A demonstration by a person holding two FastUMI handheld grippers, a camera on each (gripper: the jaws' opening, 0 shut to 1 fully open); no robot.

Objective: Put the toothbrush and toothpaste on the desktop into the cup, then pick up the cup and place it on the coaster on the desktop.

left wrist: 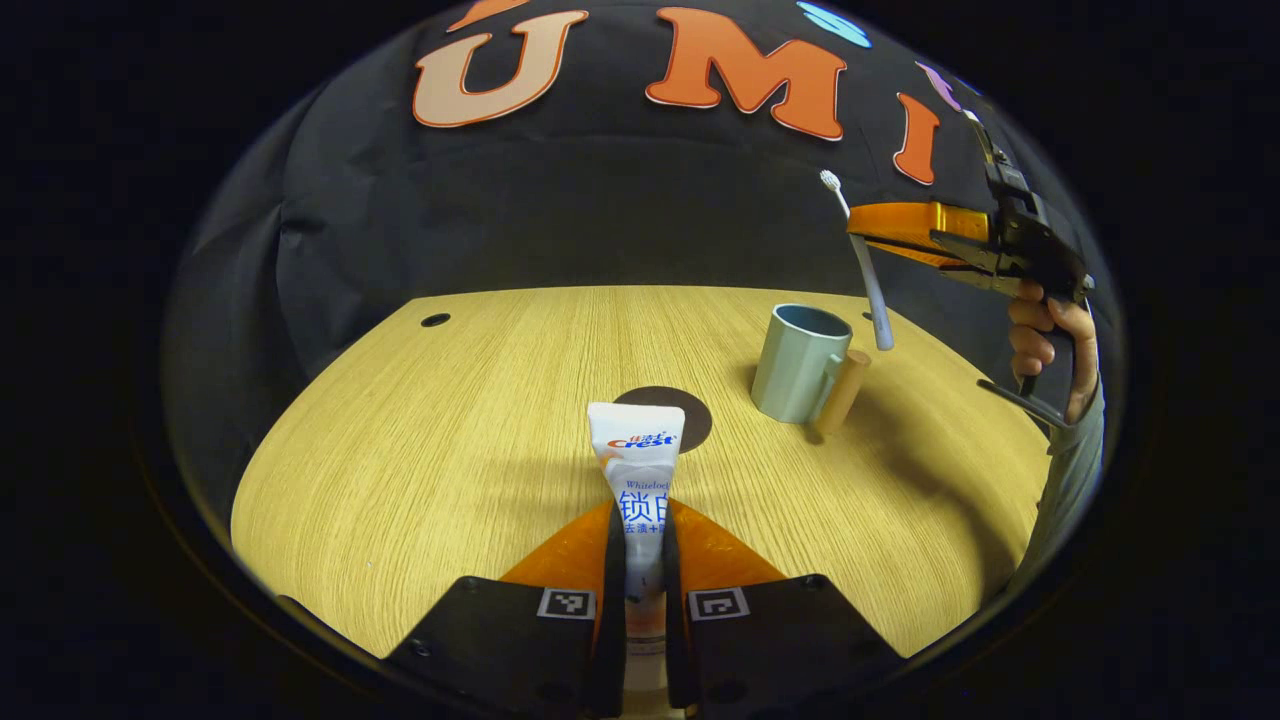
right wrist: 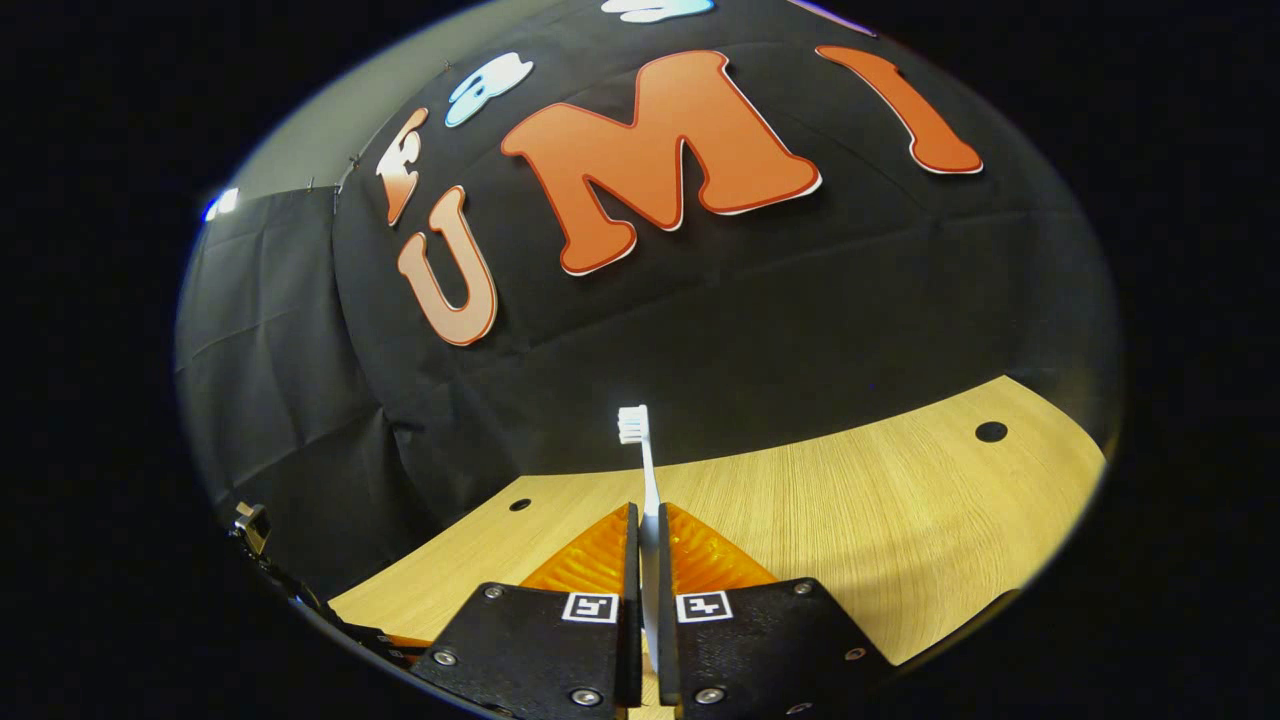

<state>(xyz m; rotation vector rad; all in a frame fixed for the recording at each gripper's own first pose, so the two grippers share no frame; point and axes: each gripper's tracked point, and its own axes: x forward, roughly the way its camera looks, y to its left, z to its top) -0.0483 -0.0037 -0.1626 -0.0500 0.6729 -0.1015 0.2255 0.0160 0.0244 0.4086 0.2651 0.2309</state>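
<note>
1. left gripper [left wrist: 640,530]: both fingers clamped on the toothpaste [left wrist: 638,470], tube standing upright above the desktop [left wrist: 420,460].
2. right gripper [right wrist: 648,525]: both fingers clamped on the toothbrush [right wrist: 640,455], bristle head up. in the left gripper view the right gripper [left wrist: 880,232] is raised, held by a hand [left wrist: 1045,345], with the toothbrush [left wrist: 868,275] tilted and its lower end over the cup.
3. cup [left wrist: 800,362]: upright on the desktop, handle toward the right gripper.
4. coaster [left wrist: 690,410]: dark disc just behind the toothpaste, beside the cup, apart from it.
</note>
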